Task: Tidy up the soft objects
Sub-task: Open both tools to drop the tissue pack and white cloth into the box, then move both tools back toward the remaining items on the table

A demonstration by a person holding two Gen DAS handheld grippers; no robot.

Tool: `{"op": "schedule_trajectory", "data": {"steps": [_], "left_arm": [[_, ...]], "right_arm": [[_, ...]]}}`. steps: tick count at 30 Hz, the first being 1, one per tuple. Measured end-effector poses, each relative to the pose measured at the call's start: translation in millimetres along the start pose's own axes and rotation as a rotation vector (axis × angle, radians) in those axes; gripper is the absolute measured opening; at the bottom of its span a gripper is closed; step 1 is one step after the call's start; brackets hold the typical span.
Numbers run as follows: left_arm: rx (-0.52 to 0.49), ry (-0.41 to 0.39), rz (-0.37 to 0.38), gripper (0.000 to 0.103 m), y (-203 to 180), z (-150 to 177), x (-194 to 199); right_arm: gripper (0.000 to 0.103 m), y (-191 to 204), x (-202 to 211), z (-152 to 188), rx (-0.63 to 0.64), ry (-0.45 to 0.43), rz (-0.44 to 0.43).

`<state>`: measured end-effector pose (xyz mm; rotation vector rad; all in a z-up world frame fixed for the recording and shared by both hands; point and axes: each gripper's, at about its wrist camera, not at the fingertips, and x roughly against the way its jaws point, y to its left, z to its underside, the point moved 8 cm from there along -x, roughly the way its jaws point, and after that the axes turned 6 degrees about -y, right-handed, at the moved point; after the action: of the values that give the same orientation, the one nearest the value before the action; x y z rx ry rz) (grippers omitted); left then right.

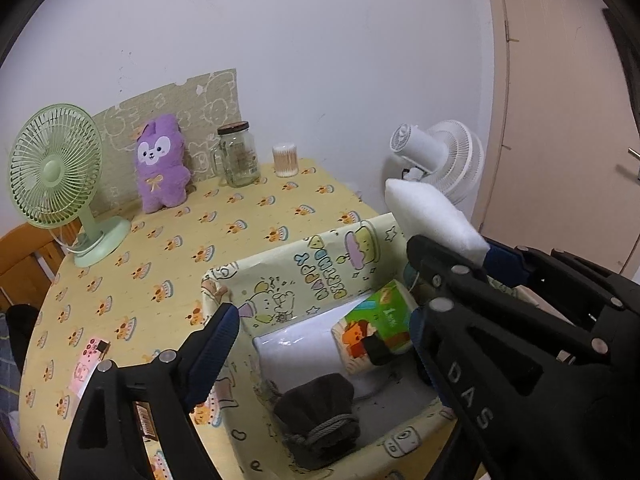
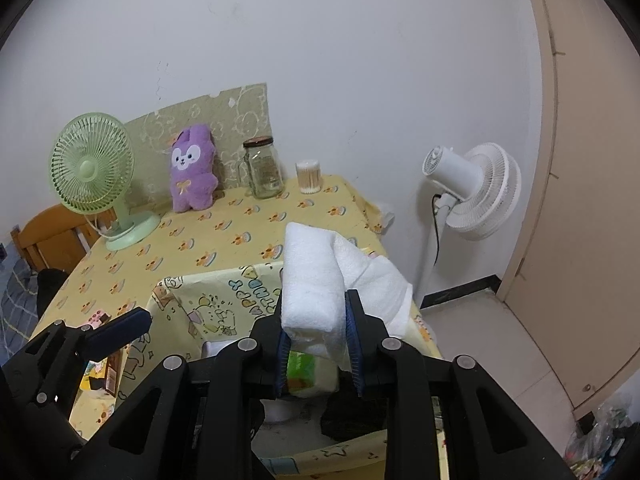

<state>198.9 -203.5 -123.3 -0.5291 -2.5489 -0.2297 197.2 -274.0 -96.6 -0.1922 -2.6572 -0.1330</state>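
Right gripper (image 2: 316,320) clamps folded white towel (image 2: 312,276) above patterned storage box (image 1: 320,276); left gripper (image 1: 320,320) beside it, spread wide (nothing between fingers).

A home: plush toy (image 1: 160,168), desk fan (image 1: 56,172), patterned tablecloth (image 1: 168,264), door (image 1: 560,100).

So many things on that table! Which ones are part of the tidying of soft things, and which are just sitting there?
Part of the job:
- white towel, clamped in the right gripper
- storage box
- dark pouch and tissue pack inside it
- purple plush
- left gripper, open

Just lying about:
- green fan
- glass jar
- cotton swabs
- white fan
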Motion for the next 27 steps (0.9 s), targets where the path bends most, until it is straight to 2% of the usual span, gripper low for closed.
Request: {"op": "schedule_trajectory", "data": {"steps": [3,5,10,13,27], "left_arm": [[0.008,0.014,-0.015,0.089,5.4,0.6,-2.9],[0.013,0.024,-0.023,0.089,8.7,1.4,-5.0],[0.016,0.032,-0.029,0.090,12.4,2.5,-6.3],[0.023,0.032,-0.030,0.092,14.3,3.6,-6.1],[0.042,-0.004,-0.029,0.093,21.5,3.5,14.9]], "right_arm": [[0.051,5.4,-7.4,2.1,0.005,0.030,-0.013],[0.071,8.1,-11.9,4.2,-0.003,0.050,-0.024],[0.090,11.0,-14.6,6.8,-0.018,0.058,-0.020],[0.094,10.8,-12.0,6.8,-0.021,0.054,-0.005],[0.094,22.8,8.0,3.3,-0.008,0.032,0.012]]}}
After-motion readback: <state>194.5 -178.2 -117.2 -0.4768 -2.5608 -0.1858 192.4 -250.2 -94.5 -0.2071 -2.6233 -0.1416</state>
